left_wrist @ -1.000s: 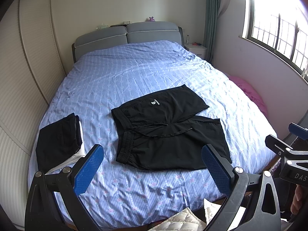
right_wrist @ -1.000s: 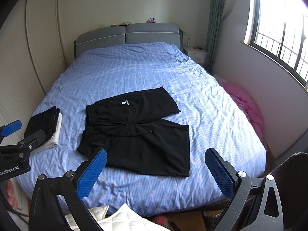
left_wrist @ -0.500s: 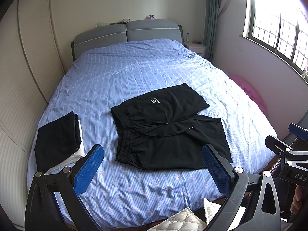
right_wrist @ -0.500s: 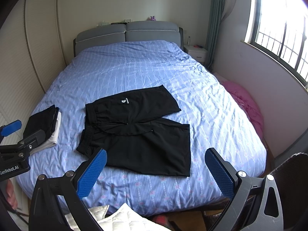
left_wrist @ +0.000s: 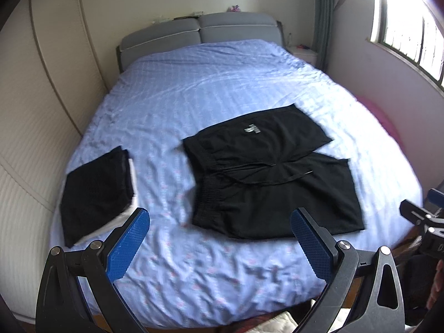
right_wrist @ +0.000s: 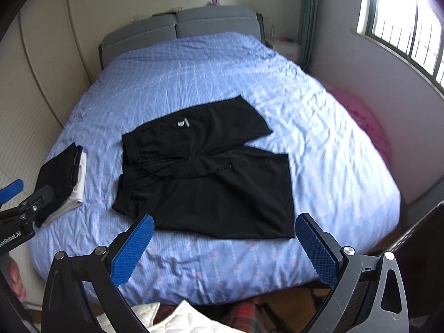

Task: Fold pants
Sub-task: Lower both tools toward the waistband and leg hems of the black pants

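Black shorts (left_wrist: 266, 177) lie spread flat on the blue bed (left_wrist: 211, 91), waistband to the left, legs to the right, a small white logo on the far leg. They also show in the right wrist view (right_wrist: 211, 177). My left gripper (left_wrist: 219, 236) is open and empty, held above the bed's near edge in front of the shorts. My right gripper (right_wrist: 222, 238) is open and empty, just short of the shorts' near hem.
A folded stack of black and white clothes (left_wrist: 97, 191) lies at the bed's left edge, also in the right wrist view (right_wrist: 62, 177). Grey headboard (left_wrist: 199, 33) at the far end. A pink heap (right_wrist: 363, 127) lies between bed and window wall. White quilted cloth (right_wrist: 172, 319) below.
Both grippers have moved forward and tilted down toward the bed, so the shorts look nearer. The shorts and the stack have not moved. Both grippers stay open.
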Motion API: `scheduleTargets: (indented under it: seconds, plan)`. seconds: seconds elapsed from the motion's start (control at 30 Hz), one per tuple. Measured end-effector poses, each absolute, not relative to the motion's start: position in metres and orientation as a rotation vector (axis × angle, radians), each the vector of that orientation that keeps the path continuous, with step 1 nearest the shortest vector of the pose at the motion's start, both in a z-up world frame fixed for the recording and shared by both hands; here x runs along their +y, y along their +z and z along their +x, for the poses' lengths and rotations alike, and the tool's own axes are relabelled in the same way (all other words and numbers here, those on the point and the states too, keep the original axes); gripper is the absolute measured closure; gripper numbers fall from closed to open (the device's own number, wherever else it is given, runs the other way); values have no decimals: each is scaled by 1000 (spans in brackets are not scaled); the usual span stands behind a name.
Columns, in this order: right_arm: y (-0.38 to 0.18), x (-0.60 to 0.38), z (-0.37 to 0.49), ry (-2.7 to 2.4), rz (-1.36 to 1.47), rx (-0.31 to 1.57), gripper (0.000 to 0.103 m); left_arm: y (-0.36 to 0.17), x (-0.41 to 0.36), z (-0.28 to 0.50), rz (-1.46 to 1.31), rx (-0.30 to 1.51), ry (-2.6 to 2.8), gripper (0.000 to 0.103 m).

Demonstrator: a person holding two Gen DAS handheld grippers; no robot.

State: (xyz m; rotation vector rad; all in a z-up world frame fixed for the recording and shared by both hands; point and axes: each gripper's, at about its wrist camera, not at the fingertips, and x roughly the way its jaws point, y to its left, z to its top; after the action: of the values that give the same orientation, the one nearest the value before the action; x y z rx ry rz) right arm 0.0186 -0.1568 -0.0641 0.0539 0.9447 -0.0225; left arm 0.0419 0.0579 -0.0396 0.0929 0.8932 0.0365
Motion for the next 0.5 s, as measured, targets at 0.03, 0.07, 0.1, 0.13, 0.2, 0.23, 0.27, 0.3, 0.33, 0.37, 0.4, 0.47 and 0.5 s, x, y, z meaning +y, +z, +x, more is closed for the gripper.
scheduleTargets:
  seconds: [0.03, 0.07, 0.1, 0.13, 0.2, 0.23, 0.27, 0.3, 0.33, 0.37, 0.4, 0.47, 0.5]
  plan:
    - [-74, -154, 22, -23, 61, 953, 0, -47, 65, 46, 98, 899, 29, 0]
    - [-81, -148, 27, -27, 64, 962, 0, -54, 71, 50, 102, 913, 30, 0]
    - [-89, -144, 30, -31, 70, 973, 0, -62, 77, 55, 98, 929, 30, 0]
    - [-100, -141, 34, -32, 82, 983, 0, -68, 83, 59, 88, 941, 24, 0]
    - [-117, -131, 42, -38, 102, 1014, 0, -87, 95, 68, 60, 981, 7, 0]
    - [-128, -128, 45, -36, 121, 1029, 0, -97, 101, 73, 39, 995, 3, 0]
    - [-136, -124, 49, -38, 132, 1047, 0, -104, 104, 76, 34, 1006, 10, 0]
    - [-146, -122, 52, -38, 145, 1065, 0, -114, 107, 80, 27, 1022, 19, 0]
    - [-158, -121, 54, -36, 165, 1084, 0, -122, 110, 84, 17, 1032, 19, 0]
    - [-166, -119, 57, -37, 176, 1105, 0, -134, 111, 89, 12, 1045, 23, 0]
    - [-176, -119, 60, -34, 195, 1125, 0, -143, 112, 92, 15, 1058, 33, 0]
    - [-196, -121, 67, -35, 246, 1153, 1, -164, 113, 101, 15, 1082, 33, 0]
    - [-207, -124, 70, -43, 272, 1162, 1, -173, 112, 104, 17, 1096, 32, 0]
